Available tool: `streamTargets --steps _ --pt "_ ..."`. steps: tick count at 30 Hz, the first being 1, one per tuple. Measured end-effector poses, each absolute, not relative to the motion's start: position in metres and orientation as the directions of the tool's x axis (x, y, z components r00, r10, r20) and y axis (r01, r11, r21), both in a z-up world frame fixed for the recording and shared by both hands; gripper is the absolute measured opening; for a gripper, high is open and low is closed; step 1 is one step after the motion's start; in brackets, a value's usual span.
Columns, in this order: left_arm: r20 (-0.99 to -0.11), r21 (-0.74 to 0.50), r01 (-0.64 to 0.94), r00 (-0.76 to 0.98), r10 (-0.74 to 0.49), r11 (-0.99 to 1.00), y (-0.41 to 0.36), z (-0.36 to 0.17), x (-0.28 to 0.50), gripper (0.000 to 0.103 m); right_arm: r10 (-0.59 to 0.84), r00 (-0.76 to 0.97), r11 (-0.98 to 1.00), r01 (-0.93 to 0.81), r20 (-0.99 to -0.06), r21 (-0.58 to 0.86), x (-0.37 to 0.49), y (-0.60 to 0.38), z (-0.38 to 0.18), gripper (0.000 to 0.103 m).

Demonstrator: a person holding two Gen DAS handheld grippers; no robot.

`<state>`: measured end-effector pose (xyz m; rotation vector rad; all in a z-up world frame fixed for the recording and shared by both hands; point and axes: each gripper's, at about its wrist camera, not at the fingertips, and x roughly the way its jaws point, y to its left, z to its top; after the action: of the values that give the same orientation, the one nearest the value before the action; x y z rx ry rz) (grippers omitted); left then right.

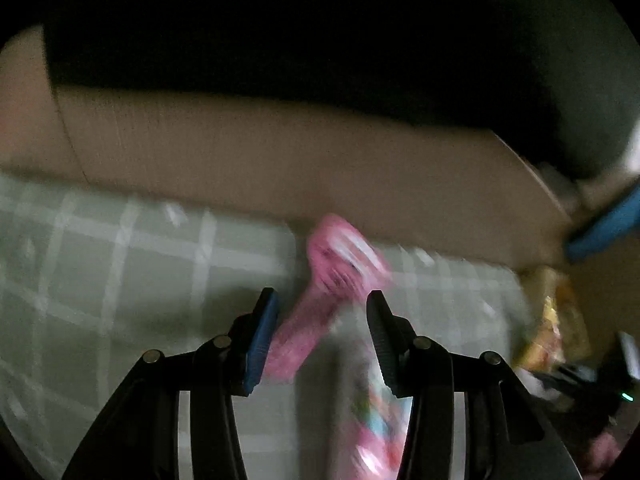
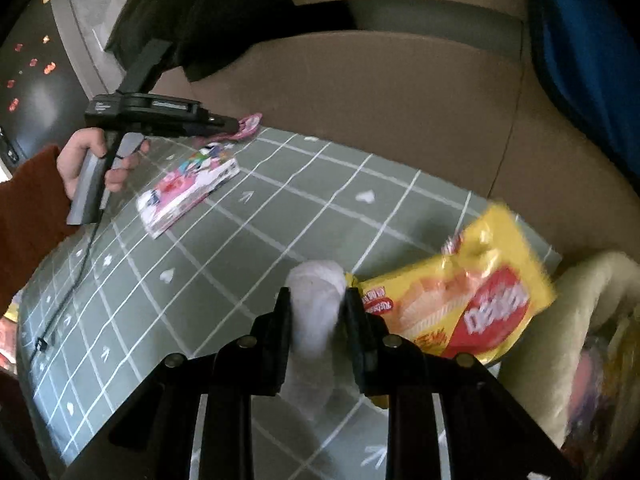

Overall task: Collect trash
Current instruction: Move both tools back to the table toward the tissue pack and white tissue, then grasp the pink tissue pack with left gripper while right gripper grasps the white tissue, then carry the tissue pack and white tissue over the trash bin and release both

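Checked tablecloth [image 2: 304, 184]; yellow wrapper [image 2: 472, 304] right-view only

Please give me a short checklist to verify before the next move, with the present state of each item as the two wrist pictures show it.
1. Right tongs closed on the white crumpled tissue: ok, both fingers press its sides.
2. Tissue lifted off the checked cloth: cannot tell.
3. Yellow wafer bag free of the right grip: ok, it lies beside the fingers, not between them.
4. Left tongs lined up on the pink wrapper: ok, the wrapper sits in the gap.
5. Left tongs gripping it: not ok, the jaws stand apart.
6. Pink and white box collected: not ok, it lies on the cloth.
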<state>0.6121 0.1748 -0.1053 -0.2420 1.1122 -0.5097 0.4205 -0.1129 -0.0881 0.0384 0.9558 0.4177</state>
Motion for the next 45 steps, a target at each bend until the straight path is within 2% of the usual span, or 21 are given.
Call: streamTargets --steps 4,7,11,16,18,26,34,38,40,45 --pt "-0.784 -0.492 0.269 0.277 -0.556 0.828 0.173 -0.103 0.568 0.047 0.404 0.507 0.904 -0.351 -0.762 0.246 0.411 -0.109 -0.089 0.024" --pt "-0.767 -0.446 0.261 0.381 -0.516 0.856 0.172 -0.082 0.533 0.048 0.443 0.533 0.889 -0.365 -0.721 0.276 0.405 -0.108 -0.076 0.024" --pt "-0.756 -0.282 0.268 0.529 -0.385 0.921 0.151 -0.066 0.499 0.051 0.478 0.588 0.874 -0.390 -0.652 0.290 0.394 -0.109 -0.050 0.024" --pt "-0.819 -0.023 0.325 0.536 -0.204 0.945 0.099 -0.080 0.496 0.051 0.478 0.623 0.876 -0.387 -0.619 0.288 0.386 -0.113 -0.028 0.024" --pt "-0.827 0.017 0.316 0.538 -0.165 0.949 0.096 -0.085 0.501 0.051 0.468 0.621 0.881 -0.384 -0.629 0.276 0.381 -0.117 -0.028 0.024" --pt "-0.838 -0.101 0.208 0.509 -0.196 0.973 0.090 -0.100 0.520 0.057 0.432 0.592 0.897 -0.359 -0.680 0.257 0.358 -0.138 -0.044 0.024" --pt "-0.853 -0.090 0.156 0.499 -0.157 0.984 0.084 -0.099 0.508 0.057 0.448 0.543 0.887 -0.368 -0.710 0.278 0.347 -0.135 -0.064 0.025" --pt "-0.861 -0.028 0.205 0.492 -0.127 0.978 0.070 -0.099 0.494 0.049 0.452 0.534 0.882 -0.385 -0.714 0.271 0.338 -0.129 -0.065 0.025" --pt "-0.848 -0.015 0.216 0.514 -0.127 0.976 0.068 -0.092 0.477 0.038 0.446 0.539 0.885 -0.383 -0.715 0.264 0.335 -0.129 -0.062 0.025" --pt "-0.808 -0.078 0.219 0.557 -0.191 0.973 0.075 -0.069 0.430 0.033 0.434 0.561 0.893 -0.370 -0.705 0.255 0.324 -0.133 -0.050 0.025"
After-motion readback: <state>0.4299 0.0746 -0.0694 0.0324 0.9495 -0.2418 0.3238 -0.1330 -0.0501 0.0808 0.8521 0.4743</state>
